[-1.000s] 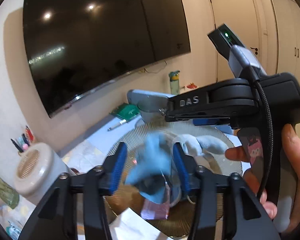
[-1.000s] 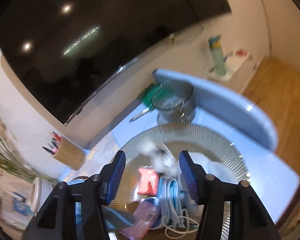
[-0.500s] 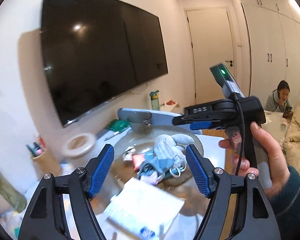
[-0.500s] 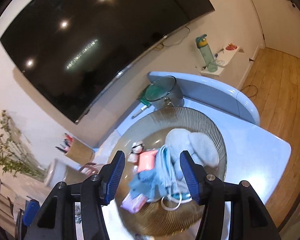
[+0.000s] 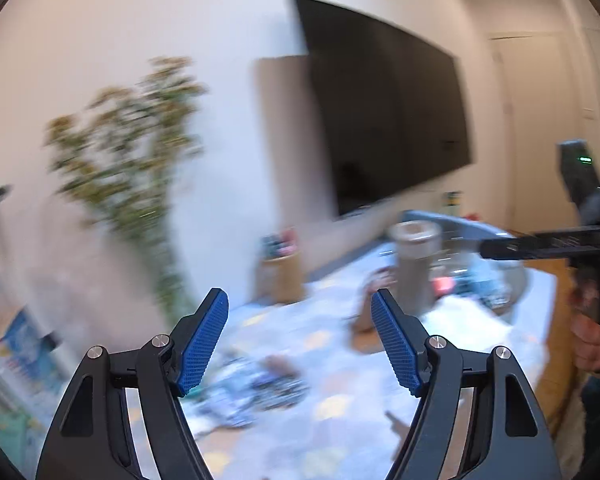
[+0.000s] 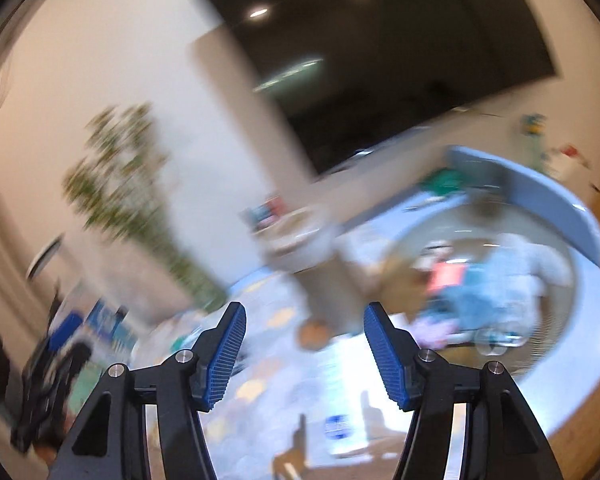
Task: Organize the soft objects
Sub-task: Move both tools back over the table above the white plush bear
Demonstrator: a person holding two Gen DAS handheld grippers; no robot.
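Both views are motion-blurred. A round glass plate [image 6: 560,344] at the table's right end holds a pile of soft things: light blue cloth [image 6: 496,296], a grey plush piece [image 6: 540,260] and a red packet [image 6: 446,276]. The plate also shows far right in the left wrist view [image 5: 516,280]. My left gripper [image 5: 300,340] is open and empty, high above the table. My right gripper [image 6: 304,356] is open and empty, left of the plate. The right gripper's body shows in the left wrist view [image 5: 580,240], held by a hand.
A tall grey cylinder [image 5: 414,264], a pen holder [image 5: 280,276], a white packet [image 6: 340,392] and blurred small items [image 5: 256,392] lie on the patterned table. A leafy plant [image 5: 132,152] stands left; a dark TV [image 5: 388,108] hangs on the wall.
Both grippers have pulled back and swung left, away from the plate. The left gripper let go of the blue cloth, which now lies on the plate.
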